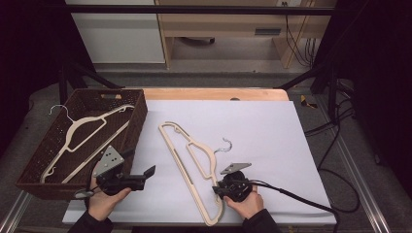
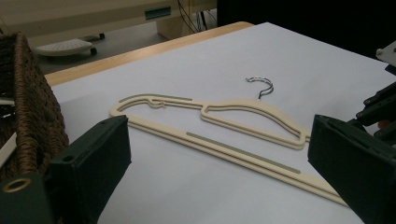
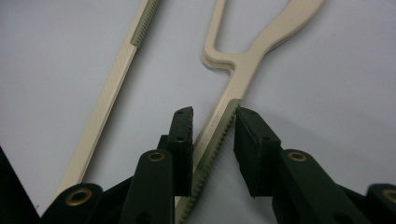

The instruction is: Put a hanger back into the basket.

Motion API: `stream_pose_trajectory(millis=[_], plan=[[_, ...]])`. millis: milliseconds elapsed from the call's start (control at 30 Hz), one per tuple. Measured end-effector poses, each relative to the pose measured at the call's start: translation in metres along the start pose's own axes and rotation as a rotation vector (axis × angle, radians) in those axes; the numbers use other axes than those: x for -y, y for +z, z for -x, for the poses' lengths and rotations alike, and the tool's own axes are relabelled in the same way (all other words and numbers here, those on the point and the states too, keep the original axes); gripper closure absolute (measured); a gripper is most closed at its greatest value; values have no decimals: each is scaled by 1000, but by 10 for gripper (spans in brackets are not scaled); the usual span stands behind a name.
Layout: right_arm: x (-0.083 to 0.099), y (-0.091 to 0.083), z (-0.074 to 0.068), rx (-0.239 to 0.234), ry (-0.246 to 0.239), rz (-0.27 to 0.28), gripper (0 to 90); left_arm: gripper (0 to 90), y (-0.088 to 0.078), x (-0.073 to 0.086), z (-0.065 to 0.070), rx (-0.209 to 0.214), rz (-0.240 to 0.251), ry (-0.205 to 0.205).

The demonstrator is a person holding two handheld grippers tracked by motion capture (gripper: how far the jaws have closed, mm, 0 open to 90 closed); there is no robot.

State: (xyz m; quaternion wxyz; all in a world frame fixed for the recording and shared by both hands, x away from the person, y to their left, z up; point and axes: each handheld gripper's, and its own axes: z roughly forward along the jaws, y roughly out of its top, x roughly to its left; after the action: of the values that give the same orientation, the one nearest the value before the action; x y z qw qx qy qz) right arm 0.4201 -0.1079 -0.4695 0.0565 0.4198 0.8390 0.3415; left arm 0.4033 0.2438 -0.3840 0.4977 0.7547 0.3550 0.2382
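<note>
1. A cream hanger (image 1: 190,162) lies flat on the white sheet (image 1: 272,136) that covers the table. In the high view its long bar runs from about 11 o'clock down to 5 o'clock, and its metal hook (image 1: 224,145) points toward 2 o'clock.

2. The right gripper (image 1: 224,190) sits at the 5 o'clock end of the hanger, just above the person's right hand (image 1: 248,203).

3. In the right gripper view the ribbed arm of the hanger (image 3: 219,135) runs straight up between the two black fingers (image 3: 183,140). The arm lies along the same line as the fingers, not across them.

4. The right fingers stand narrow, one on each side of the arm. The right one is touching its edge, and a thin gap shows on the left side, so the grip is not tight yet.

5. The left gripper (image 1: 145,174) waits at about 9 o'clock from the hanger, well apart from it. Its fingers are wide open and hold nothing.

6. The right hand is much nearer, so it looks like the one to lift the hanger.

7. A brown basket (image 1: 48,160) stands at the left side of the table with another hanger (image 1: 90,138) inside it. The lifted hanger probably goes there too.
</note>
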Motion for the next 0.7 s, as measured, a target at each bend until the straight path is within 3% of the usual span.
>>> stream_pose_trajectory(millis=[133, 200, 233, 300, 367, 467, 633, 700], plan=[[-1, -5, 5, 17, 53, -11, 738, 58, 1, 0, 0, 0, -3, 2], [0, -6, 8, 25, 46, -4, 747, 58, 1, 0, 0, 2, -6, 6], [-1, -7, 8, 18, 74, -6, 754, 58, 1, 0, 0, 2, -8, 8], [0, -8, 12, 64, 54, -10, 763, 59, 2, 1, 1, 2, -9, 5], [0, -10, 15, 85, 64, -4, 769, 58, 2, 1, 1, 4, -12, 6], [2, -10, 20, 94, 66, 6, 765, 59, 3, 1, 2, 6, -14, 8], [4, -8, 17, 114, 36, 4, 644, 60, 2, 1, 2, 7, -16, 13], [5, -7, 14, 135, 28, 12, 658, 60, 3, 1, 2, 7, -15, 12]])
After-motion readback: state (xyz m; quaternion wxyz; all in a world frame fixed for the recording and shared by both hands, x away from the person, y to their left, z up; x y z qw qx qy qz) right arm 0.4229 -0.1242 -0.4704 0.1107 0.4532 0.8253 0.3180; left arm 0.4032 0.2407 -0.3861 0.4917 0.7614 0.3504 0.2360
